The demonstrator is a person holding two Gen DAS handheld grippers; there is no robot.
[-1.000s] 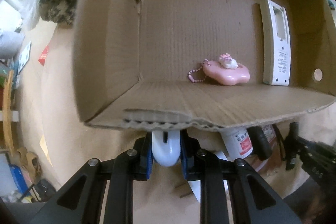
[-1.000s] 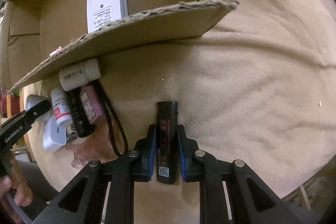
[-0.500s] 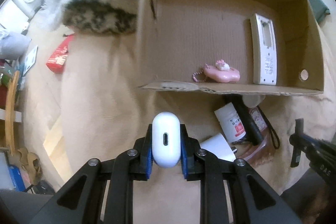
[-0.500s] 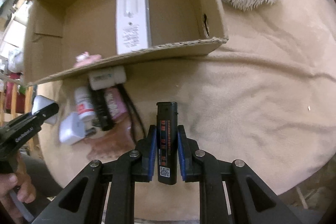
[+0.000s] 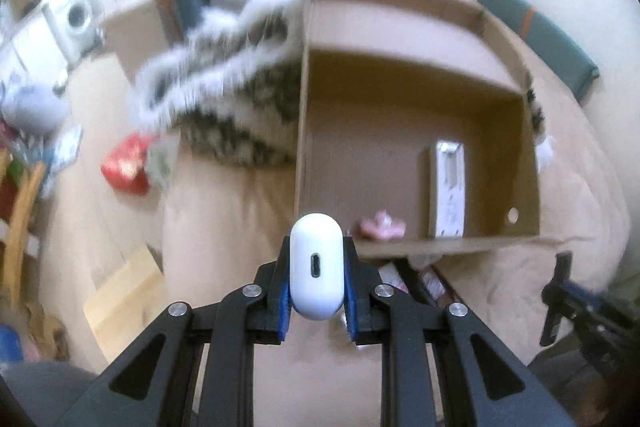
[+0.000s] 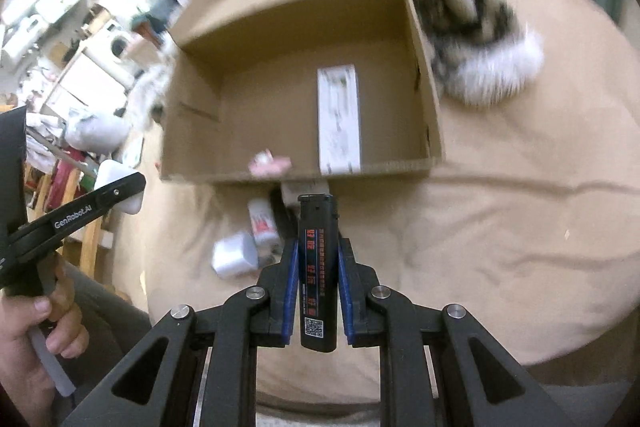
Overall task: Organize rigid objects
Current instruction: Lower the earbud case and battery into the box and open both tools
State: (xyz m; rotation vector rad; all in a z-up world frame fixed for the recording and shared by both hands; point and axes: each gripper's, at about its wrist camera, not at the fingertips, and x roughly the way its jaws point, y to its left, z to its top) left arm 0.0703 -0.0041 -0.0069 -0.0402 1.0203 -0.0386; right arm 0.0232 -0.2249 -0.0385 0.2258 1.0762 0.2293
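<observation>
We held the left tongs (image 5: 316, 283) pinched on a smooth white oval plastic earbud case (image 5: 316, 269), and the right tongs (image 6: 318, 277) pinched on a slim black plastic lighter (image 6: 317, 267), both above the open brown cardboard box (image 6: 420, 67). Both items looked light, stiff and slippery, best gripped across flat sides. The left tool read "GenRobot.AI"; the lighter's red print was unreadable.

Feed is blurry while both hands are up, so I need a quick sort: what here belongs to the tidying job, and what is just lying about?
Job:
- white earbud case in left tool
- black lighter in right tool
- cardboard box, holding white remote and pink keychain
- pill bottle, white plug outside it

Lying about:
- furry garment
- red packet
</observation>
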